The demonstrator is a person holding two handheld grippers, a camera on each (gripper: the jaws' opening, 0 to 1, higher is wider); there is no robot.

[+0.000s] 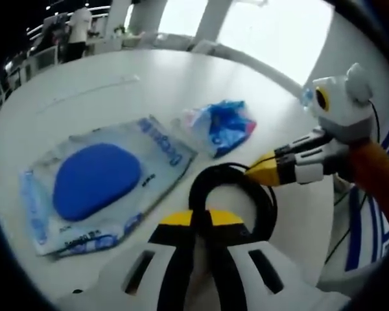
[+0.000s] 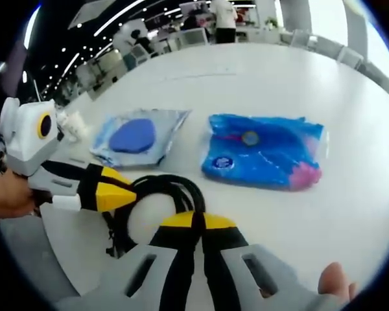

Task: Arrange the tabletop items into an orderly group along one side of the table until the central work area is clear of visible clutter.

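Note:
A coiled black cable (image 1: 232, 176) lies on the white table (image 1: 117, 91) at its near edge. My left gripper (image 1: 201, 219) is shut, its yellow tips pinching the coil's near side. My right gripper (image 1: 256, 173) comes in from the right, also shut, with its tip against the coil. In the right gripper view the same cable (image 2: 157, 186) lies between my right gripper (image 2: 198, 221), shut at the loop's edge, and the left gripper (image 2: 126, 194). A clear packet holding a blue oval pad (image 1: 97, 181) (image 2: 135, 136) and a blue plastic packet (image 1: 223, 126) (image 2: 266, 152) lie flat farther in.
The table edge (image 2: 58, 253) runs close beside the cable, and beyond the packets the tabletop (image 2: 279, 78) stretches bare. A hand (image 2: 6, 194) holds the left gripper. Chairs (image 2: 188, 37) and standing people (image 1: 74, 29) are at the far side.

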